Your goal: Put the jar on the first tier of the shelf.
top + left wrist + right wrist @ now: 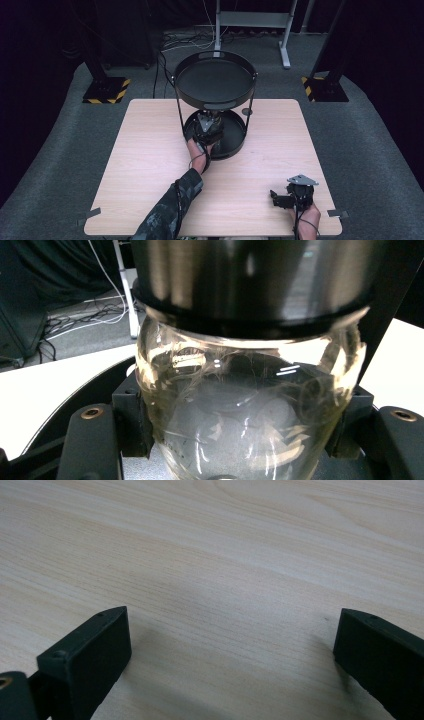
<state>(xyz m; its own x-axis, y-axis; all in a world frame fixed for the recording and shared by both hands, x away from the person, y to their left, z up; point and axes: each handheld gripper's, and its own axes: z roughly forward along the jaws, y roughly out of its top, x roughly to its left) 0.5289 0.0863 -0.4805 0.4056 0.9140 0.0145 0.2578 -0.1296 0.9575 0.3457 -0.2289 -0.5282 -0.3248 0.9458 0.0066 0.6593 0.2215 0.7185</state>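
Glass fills the space between the left gripper's jaws: one clear jar with a metal lid, clamped on both sides, detail the high view hides beneath the upper tray. That view places the left gripper over the lower tray of one two-tier stand. The right gripper rests near the table edge, jaws wide apart on bare wood.
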